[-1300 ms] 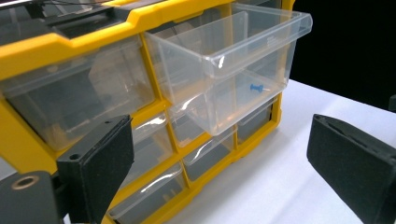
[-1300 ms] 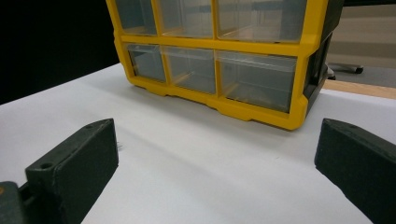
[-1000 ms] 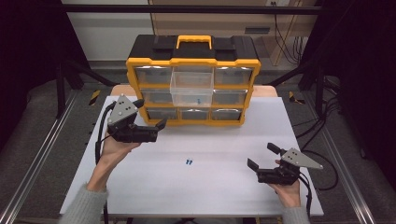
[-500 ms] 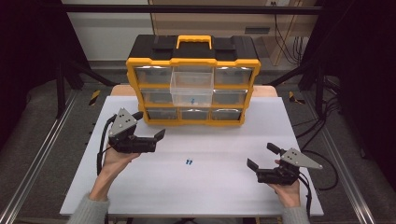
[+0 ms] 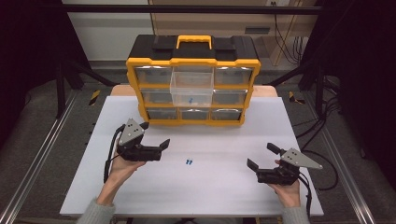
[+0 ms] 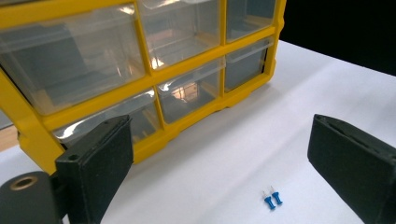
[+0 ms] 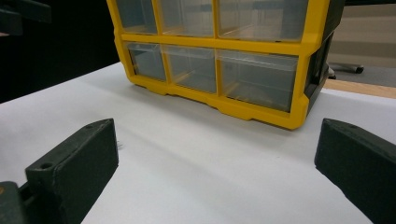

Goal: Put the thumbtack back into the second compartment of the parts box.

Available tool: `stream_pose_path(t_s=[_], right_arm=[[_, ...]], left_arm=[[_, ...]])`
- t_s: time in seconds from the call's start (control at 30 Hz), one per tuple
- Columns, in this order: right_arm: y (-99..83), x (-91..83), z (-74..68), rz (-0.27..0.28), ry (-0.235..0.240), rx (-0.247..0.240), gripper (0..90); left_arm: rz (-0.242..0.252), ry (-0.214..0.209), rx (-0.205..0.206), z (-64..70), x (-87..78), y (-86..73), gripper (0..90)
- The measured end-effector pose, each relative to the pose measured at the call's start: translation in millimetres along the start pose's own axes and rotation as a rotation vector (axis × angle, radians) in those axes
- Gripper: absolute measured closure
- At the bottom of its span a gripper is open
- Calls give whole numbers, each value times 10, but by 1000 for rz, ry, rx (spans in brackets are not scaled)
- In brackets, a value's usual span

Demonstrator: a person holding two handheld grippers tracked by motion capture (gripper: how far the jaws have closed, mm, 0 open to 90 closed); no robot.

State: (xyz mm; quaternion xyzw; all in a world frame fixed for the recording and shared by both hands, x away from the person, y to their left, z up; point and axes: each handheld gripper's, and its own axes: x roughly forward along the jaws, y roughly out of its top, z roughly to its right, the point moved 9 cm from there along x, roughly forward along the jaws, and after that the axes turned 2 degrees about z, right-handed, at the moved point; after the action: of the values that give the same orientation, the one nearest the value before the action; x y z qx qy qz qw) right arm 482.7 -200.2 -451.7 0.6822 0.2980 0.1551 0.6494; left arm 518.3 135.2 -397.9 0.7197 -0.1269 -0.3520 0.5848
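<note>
Since a moment ago, my left gripper [image 5: 156, 148] has been coming down from the drawer box toward the two little blue pegs [image 5: 188, 162], and my right gripper [image 5: 262, 163] has been staying put near the front right of the white table [image 5: 224, 191].

Both grippers are sitting wide open and holding nothing. I am aiming the left one at the blue pegs [image 6: 271, 199], which are lying side by side, touching, between my two hands. I think going low and slow is best, with one jaw on each side, because they are tiny.

Farther back, the yellow drawer box [image 5: 192, 86] is waiting with its clear drawer [image 5: 190, 91] pulled out. Something small and blue is lying inside.
</note>
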Motion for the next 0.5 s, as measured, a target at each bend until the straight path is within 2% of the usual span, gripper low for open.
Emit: stream_pose_path(t_s=[0.23,0.27,0.5], right_arm=[[2,0,2,0,0,-4,3],[2,5,16,4,-5,-17,3],[-4,7,3,1,-1,-9,3]], left_arm=[[-41,-8,5,82,107,-155,65],[-46,-12,1,94,126,-174,65],[-83,-24,5,177,249,-292,67]])
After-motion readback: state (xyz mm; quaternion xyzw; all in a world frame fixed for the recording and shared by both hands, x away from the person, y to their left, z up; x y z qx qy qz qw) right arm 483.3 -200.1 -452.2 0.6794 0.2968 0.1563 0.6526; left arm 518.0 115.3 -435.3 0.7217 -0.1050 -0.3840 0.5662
